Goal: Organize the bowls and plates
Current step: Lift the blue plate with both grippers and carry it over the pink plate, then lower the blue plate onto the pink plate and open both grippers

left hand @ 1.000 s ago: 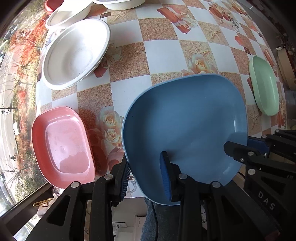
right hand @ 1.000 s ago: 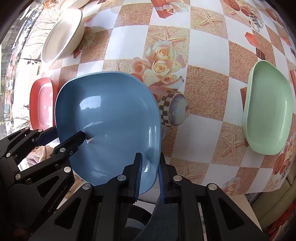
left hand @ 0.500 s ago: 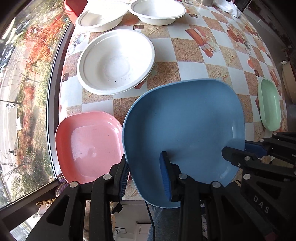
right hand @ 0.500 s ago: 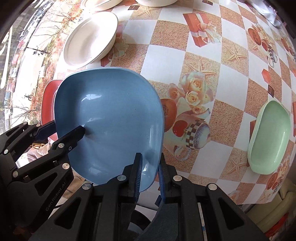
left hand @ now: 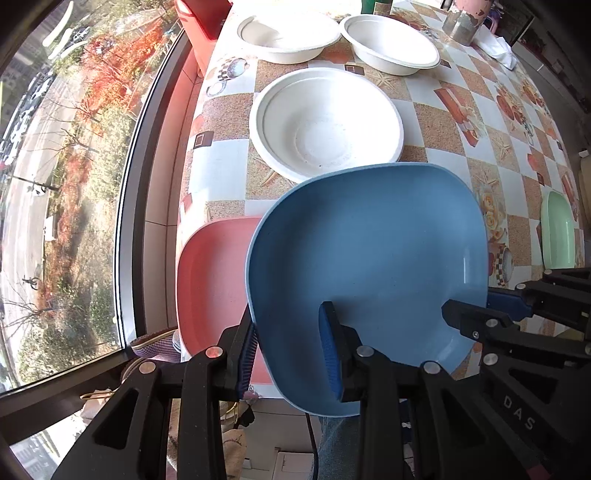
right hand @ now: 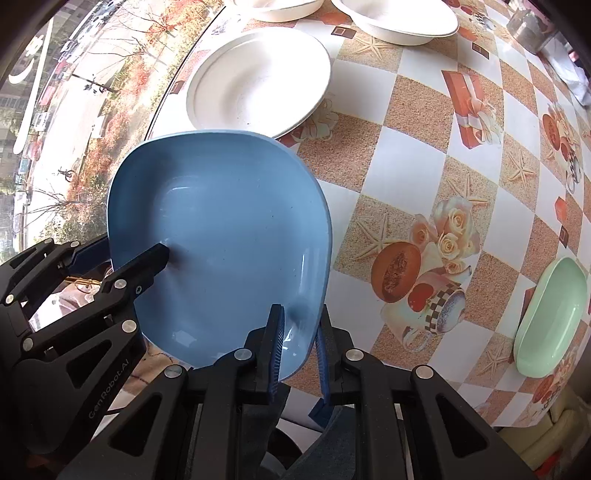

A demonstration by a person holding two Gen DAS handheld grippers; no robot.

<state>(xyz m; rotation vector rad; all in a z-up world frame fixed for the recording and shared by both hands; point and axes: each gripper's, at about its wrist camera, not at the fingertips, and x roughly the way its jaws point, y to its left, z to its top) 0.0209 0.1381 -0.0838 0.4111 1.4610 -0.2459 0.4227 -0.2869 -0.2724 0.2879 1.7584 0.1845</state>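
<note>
Both grippers hold a blue square plate [left hand: 369,251] in the air over the table's near-left corner. My left gripper [left hand: 288,343] is shut on its left near rim. My right gripper [right hand: 299,339] is shut on its right near rim; the plate also shows in the right wrist view [right hand: 221,236]. A pink plate [left hand: 214,280] lies on the table under and left of the blue one, partly hidden. A white bowl [left hand: 325,122] sits just beyond. A green plate [right hand: 550,317] lies at the right edge.
Two more white bowls [left hand: 288,33] [left hand: 391,44] stand at the far end of the patterned tablecloth [right hand: 406,110]. A metal tin [left hand: 458,26] and white cloth [left hand: 498,48] lie far right. A window [left hand: 66,147] runs along the table's left edge.
Both grippers have carried the blue plate left and higher; it now overlaps the pink plate. More of the far table and white bowls have come into view.
</note>
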